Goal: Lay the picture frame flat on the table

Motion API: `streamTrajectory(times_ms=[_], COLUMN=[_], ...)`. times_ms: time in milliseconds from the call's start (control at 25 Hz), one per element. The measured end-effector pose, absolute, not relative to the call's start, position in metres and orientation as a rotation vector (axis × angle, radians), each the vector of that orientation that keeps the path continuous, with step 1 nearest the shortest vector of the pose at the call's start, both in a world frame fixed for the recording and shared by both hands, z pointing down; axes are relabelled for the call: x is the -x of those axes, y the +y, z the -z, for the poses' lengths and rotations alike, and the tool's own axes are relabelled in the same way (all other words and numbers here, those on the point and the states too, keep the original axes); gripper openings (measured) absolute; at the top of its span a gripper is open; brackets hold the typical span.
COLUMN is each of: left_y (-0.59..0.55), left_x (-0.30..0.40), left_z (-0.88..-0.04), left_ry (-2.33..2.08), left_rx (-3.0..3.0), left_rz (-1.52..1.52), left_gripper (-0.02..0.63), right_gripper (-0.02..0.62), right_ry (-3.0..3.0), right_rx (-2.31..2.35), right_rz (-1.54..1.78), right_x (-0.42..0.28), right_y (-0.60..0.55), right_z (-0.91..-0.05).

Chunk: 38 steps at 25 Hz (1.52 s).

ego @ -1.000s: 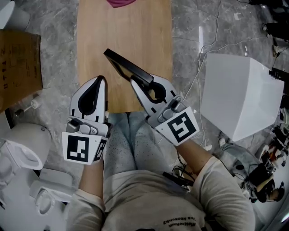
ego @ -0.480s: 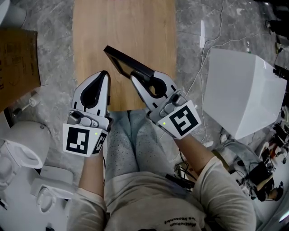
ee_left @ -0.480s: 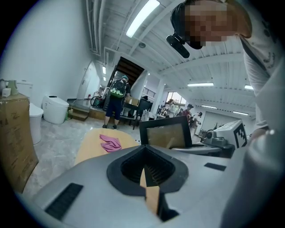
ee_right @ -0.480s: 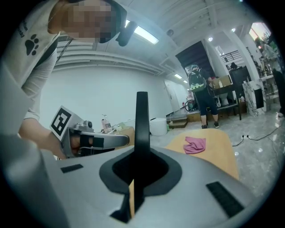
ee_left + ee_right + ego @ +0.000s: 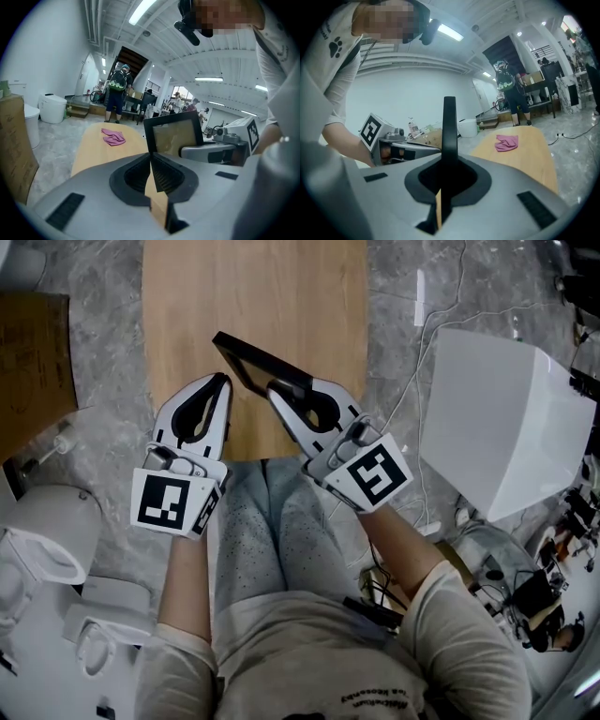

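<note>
The black picture frame [image 5: 251, 360] stands up on edge above the near end of the wooden table [image 5: 281, 287]. My right gripper [image 5: 275, 390] is shut on its near corner. In the right gripper view the frame [image 5: 449, 123] shows edge-on, rising from between the jaws. My left gripper [image 5: 222, 381] is shut with nothing in it, just left of the frame and apart from it. In the left gripper view the frame's brown backing [image 5: 173, 136] faces me, beside the right gripper [image 5: 216, 151].
A pink cloth [image 5: 114, 137] lies at the table's far end. A white box [image 5: 502, 427] stands on the floor to the right, a cardboard box [image 5: 36, 362] to the left, white toilets [image 5: 42, 545] at lower left. Cables [image 5: 441, 315] run over the floor.
Both grippers have sunk toward the table, the right one carrying the frame with it. The pink cloth has slid out of the head view's top edge.
</note>
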<state>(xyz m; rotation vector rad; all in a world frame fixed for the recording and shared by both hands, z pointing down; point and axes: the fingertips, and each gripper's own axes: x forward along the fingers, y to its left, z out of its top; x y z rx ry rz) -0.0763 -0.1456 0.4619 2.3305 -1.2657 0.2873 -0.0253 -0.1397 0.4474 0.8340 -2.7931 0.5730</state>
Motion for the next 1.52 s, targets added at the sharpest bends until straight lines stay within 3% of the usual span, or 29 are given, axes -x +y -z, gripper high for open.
streamTrajectory(times_ms=[160,200,240,720,1520], left_y=[-0.143,-0.142,-0.141,-0.136,-0.096], left_x=[0.073,0.072,0.07,0.059,0.043], left_z=[-0.475,-0.479,-0.483,-0.511,-0.513], left_ry=[-1.21,-1.186,-1.16,-0.856,-0.484], left_rx=[-2.312,-2.304,-2.297,-2.273,-2.298], left_rz=[-0.319,-0.325,-0.328,-0.165,-0.07], left_gripper=[0.024,0.106,0.144,0.17,0.149], right_gripper=[0.017,0.017,0.017,0.017,0.017], right_ry=[-2.785,-2.78,-2.776,-2.799,-2.892], right_rx=[-0.823,-0.817,-0.809,-0.708,-0.42], right_rz=[-0.594,-0.595,-0.594,-0.671,-0.841], right_x=[0.024,0.023,0.022,0.021,0.027], right_y=[-0.137,-0.136,-0.134,-0.128,-0.098], right_z=[-0.456,-0.459,-0.461,-0.472,-0.476])
